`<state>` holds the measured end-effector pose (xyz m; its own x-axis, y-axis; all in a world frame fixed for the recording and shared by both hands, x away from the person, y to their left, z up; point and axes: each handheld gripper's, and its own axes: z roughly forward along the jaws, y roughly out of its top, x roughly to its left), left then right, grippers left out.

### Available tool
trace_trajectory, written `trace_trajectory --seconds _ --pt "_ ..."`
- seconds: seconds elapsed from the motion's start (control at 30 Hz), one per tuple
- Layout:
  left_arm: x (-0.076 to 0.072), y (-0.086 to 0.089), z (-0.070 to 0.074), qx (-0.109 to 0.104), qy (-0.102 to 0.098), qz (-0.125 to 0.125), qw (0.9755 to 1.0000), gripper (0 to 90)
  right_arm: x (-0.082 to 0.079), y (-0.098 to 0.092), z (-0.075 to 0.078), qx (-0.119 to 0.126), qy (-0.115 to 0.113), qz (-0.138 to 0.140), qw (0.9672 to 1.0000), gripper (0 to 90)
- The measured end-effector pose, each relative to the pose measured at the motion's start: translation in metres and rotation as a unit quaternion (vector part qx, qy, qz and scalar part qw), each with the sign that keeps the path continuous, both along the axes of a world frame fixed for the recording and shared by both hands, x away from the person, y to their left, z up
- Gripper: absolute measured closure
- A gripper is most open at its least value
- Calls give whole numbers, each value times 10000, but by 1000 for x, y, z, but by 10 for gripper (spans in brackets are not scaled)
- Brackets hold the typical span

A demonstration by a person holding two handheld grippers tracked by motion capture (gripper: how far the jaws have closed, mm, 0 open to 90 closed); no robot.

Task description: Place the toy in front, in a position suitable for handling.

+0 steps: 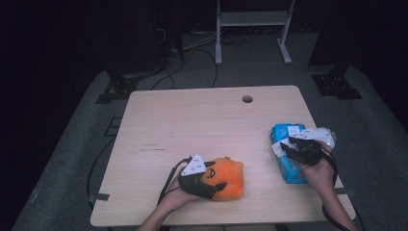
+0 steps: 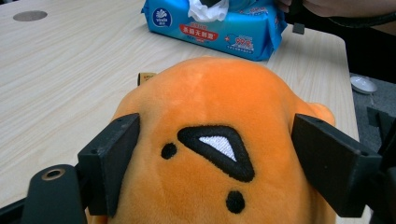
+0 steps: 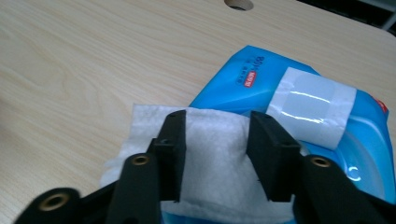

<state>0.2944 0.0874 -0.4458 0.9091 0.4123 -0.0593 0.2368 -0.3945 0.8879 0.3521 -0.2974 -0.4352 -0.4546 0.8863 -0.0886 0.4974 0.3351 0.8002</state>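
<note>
Left gripper [image 2: 215, 154] straddles the plush [image 2: 219, 140], jaws slack beside it; right gripper [image 3: 215, 149] gapes over the wipe [image 3: 210, 154] atop the pack [image 3: 261, 84].

A light wooden table [image 1: 192, 120] with a round hole [image 1: 247, 99] near its far edge carries an orange plush toy [image 1: 228, 179] at the front and a blue wipes pack [image 1: 288, 154] at the right.

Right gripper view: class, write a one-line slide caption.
Right hand-held gripper jaws straddle a white wipe pulled from the blue wipes pack on the wooden table.
</note>
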Motion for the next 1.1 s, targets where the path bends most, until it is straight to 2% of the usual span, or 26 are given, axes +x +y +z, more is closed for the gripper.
trace_trajectory --seconds 0.03,0.07,0.13,0.17,0.2,0.23,0.27,0.3,0.33,0.43,0.47,0.67,0.97,1.03,1.1 --pt "0 0 0 0 0 0 10000 173 0 0 0 0 0 0 10000 597" --pt "0 1 0 -6 5 -14 10000 173 0 -4 0 65 19 -95 9999 686" --pt "0 1 0 7 -5 -39 10000 171 1 -8 0 182 62 -155 9997 753" --pt "0 1 0 7 -5 -39 10000 171 1 -8 0 182 62 -155 9997 753" --pt "1 1 0 -5 -5 -37 10000 170 1 -13 1 372 156 -193 9990 796" --pt "1 1 0 -5 -5 -37 10000 170 1 -13 1 372 156 -193 9990 796" --pt "1 1 -1 -16 -6 -40 10000 170 2 -16 1 504 211 -228 9982 831" --pt "1 1 -1 -18 -5 -45 10000 170 2 -16 1 504 211 -228 9982 831" --pt "1 1 -1 -15 -10 -44 10000 168 1 -18 3 632 254 -246 9974 846" --pt "1 1 -1 -10 -27 -40 10000 160 0 -21 6 738 236 -240 9967 851" --pt "1 1 -1 -12 -25 -33 10000 155 -2 -22 10 869 201 -226 9958 855" --pt "2 1 -3 -66 -42 -36 10000 135 -8 -30 20 1170 157 -130 9929 858" --pt "2 1 -4 -94 -74 -44 9999 121 -17 -31 34 1346 51 10 9909 864" --pt "2 1 -5 -95 -86 -51 9999 120 -24 -30 46 1395 -99 95 9901 865" --pt "2 1 -5 -103 -89 -53 9999 116 -26 -30 49 1425 -137 117 9896 866"
